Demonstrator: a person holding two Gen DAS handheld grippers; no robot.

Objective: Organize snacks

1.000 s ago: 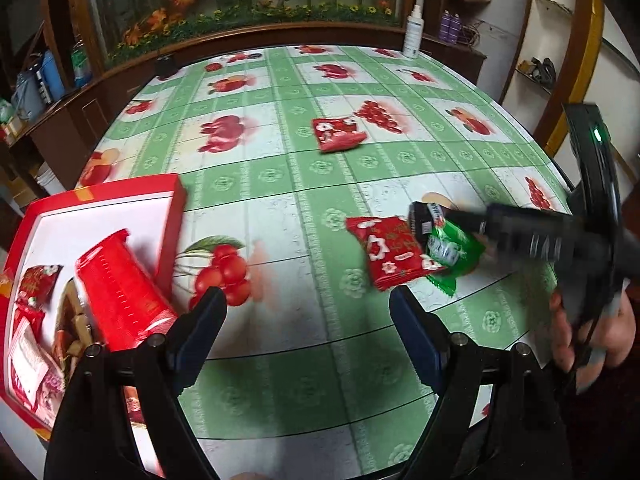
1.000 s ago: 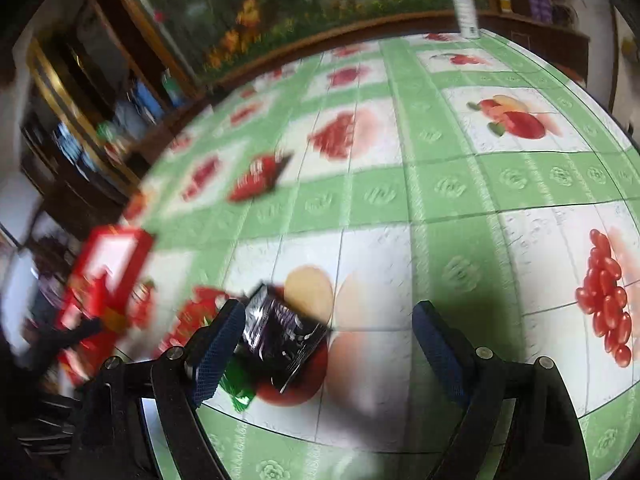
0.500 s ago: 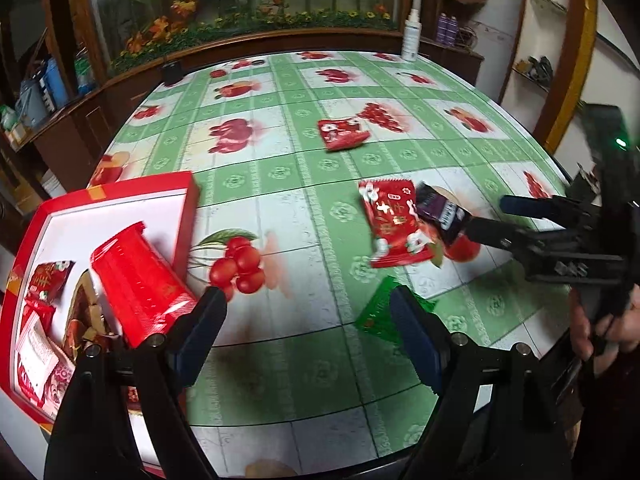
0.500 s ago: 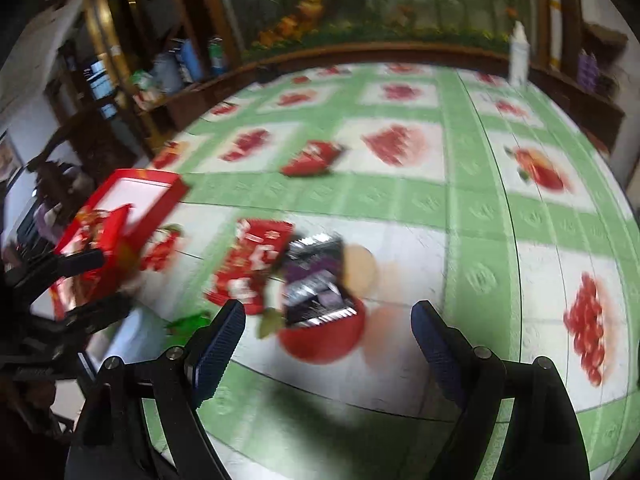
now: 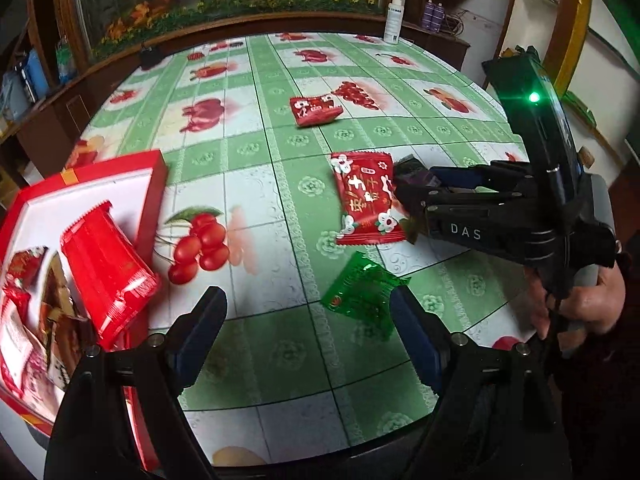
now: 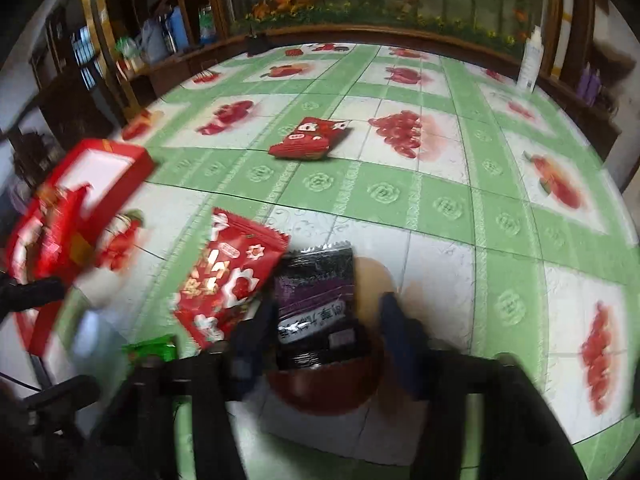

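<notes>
Right tongs [image 6: 324, 332] closing around purple packet [image 6: 316, 300], contact lost in blur, left tongs [image 5: 308, 320] agape over half-hidden green packet [image 5: 360, 296]

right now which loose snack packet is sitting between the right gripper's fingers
The dark purple packet, between the closing right gripper. The two red packets and the green one lie outside it.

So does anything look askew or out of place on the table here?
Yes. The big red packet lies tilted over the red box rim, half out. Three more snacks lie loose on the tablecloth while the right gripper is closing around the purple packet.
</notes>
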